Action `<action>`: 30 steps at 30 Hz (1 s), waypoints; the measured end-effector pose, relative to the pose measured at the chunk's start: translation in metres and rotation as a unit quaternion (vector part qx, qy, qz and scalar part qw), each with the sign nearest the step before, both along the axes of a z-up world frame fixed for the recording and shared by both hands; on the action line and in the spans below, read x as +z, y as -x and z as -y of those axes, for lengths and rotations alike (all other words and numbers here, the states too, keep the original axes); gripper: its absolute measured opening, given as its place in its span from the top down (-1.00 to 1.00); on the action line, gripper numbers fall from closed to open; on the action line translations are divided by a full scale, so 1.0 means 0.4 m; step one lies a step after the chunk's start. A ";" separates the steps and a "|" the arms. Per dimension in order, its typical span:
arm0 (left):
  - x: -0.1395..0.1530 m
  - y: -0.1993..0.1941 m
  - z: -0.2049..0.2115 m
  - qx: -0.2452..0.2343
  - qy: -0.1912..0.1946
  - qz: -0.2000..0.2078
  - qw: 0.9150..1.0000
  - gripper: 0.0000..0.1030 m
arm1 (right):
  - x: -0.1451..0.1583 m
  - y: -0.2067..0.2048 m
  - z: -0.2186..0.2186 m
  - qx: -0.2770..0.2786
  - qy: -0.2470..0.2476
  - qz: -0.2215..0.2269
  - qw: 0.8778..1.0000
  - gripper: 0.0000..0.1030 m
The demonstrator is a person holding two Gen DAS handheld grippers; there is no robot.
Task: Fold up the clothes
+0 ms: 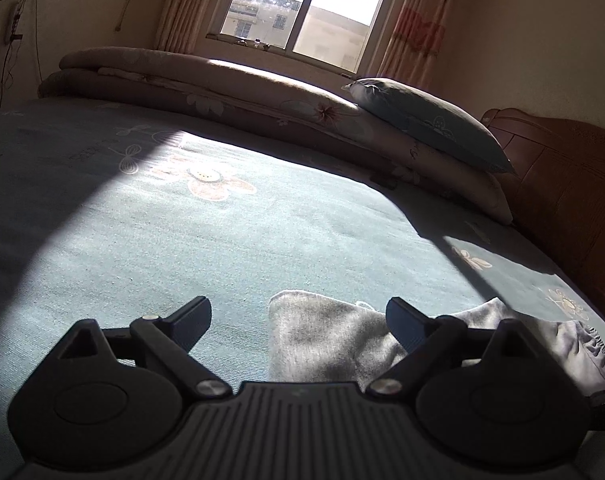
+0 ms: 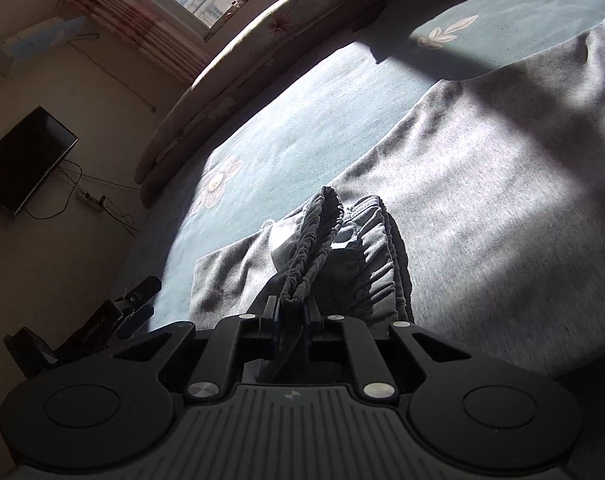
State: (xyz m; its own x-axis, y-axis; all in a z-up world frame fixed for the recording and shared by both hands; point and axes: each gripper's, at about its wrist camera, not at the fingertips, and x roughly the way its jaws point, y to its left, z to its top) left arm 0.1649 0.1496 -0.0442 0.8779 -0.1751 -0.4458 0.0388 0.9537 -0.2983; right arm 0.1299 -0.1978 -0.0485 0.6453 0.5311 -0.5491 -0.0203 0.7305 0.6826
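**Right claw pinching waistband, left claw wide**

Bed (image 1: 262, 232) has a teal flowered sheet; rolled quilt (image 1: 230, 92) and pillow (image 1: 430, 120) lie along its far edge under the window (image 1: 306, 8). Grey pants (image 2: 482, 168) lie flat on the bed, sunlit. Right claw (image 2: 291, 306) clamps the gathered elastic waistband (image 2: 314, 240). Left claw (image 1: 298, 316) spread wide, empty, pants cloth between and beneath its fingers.

The sweatpants (image 2: 482, 152) lie spread on the bed (image 1: 222, 240) before me; behind them a rolled quilt (image 1: 222, 92) lies under the window (image 1: 306, 12), a pillow (image 1: 430, 120) on it.
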 end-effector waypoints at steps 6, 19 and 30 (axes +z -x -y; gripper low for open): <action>0.000 -0.011 0.012 -0.007 -0.014 0.000 1.000 -0.83 | -0.047 0.008 0.019 -0.005 0.002 -0.033 0.999 0.69; -0.041 -0.066 0.108 -0.120 -0.029 -0.067 0.990 -0.83 | 0.111 -0.116 0.044 0.025 0.108 0.031 0.993 0.45; -0.077 -0.053 0.081 -0.181 0.024 -0.090 0.979 -0.85 | 0.170 -0.415 -0.219 0.250 0.073 0.047 0.964 0.19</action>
State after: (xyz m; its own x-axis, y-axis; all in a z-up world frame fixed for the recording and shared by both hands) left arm 0.1863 0.1170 -0.0748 0.6616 -0.4851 -0.5718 0.3146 0.8718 -0.3756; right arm 0.2961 -0.1104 0.0195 0.3795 0.7105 -0.5926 -0.4521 0.7012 0.5513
